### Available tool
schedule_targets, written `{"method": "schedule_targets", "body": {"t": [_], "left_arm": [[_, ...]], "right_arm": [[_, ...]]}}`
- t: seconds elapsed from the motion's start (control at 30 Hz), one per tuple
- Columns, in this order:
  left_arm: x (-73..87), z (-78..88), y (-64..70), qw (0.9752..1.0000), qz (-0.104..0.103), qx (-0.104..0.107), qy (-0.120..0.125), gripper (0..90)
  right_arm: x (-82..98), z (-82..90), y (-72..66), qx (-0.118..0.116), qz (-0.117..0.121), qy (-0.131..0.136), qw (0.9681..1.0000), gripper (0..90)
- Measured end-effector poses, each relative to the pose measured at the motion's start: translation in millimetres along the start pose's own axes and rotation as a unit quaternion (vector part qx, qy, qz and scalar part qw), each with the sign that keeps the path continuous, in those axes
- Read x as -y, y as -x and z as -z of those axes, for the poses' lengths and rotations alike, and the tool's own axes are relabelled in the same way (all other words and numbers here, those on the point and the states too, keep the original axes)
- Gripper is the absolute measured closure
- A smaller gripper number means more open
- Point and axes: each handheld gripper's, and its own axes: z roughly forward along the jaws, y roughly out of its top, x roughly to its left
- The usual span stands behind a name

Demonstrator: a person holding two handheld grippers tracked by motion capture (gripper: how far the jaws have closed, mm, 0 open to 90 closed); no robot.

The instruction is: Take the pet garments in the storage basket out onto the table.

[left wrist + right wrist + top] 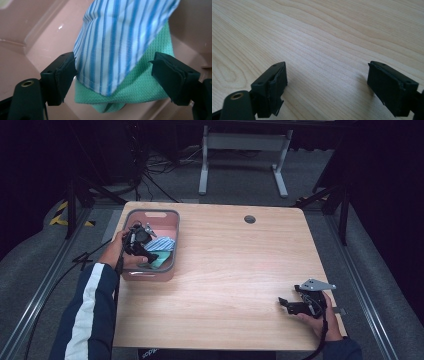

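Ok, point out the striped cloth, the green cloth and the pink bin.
striped cloth (117,42), left gripper view, middle of its striped face.
green cloth (140,87), left gripper view, weave below the striped corner.
pink bin (150,275), high view, near outer wall.

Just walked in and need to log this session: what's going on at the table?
A person works with a gripper in each hand. The left gripper reaches into the pink bin at the table's left edge, jaws open around a blue-striped cloth lying on a green cloth, not yet pinching. The right gripper rests open over bare wood near the right side.
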Motion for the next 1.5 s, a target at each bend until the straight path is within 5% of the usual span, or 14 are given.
{"method": "schedule_targets", "body": {"t": [0.33, 0.7, 0.83, 1.1, 1.5], "left_arm": [[-4.6, -14.9, -1.7, 0.9982, 0.005, 0.013, -0.059, 25.9], [-6.9, -21.3, -0.8, 0.9957, -0.001, 0.014, -0.091, 44.0], [-6.6, -21.1, 0.1, 0.9958, -0.01, 0.015, -0.09, 58.1], [-10.2, -12.0, 2.9, 0.9943, -0.035, -0.004, -0.101, 71.4], [-1.2, 16.7, -1.6, 0.9988, -0.021, -0.025, -0.037, 73.8]], "right_arm": [[0.0, 0.2, 0.3, 0.001, 0.0, 0.0, 1.0, 17.3], [0.1, 0.2, 0.3, 0.001, 0.0, 0.0, 1.0, 17.3], [0.0, 0.2, 0.3, 0.001, 0.0, 0.0, 1.0, 17.3], [0.0, 0.2, 0.3, 0.001, -0.001, 0.0, 1.0, 17.3], [0.0, 0.1, 0.3, 0.001, 0.0, 0.0, 1.0, 17.3]]}}
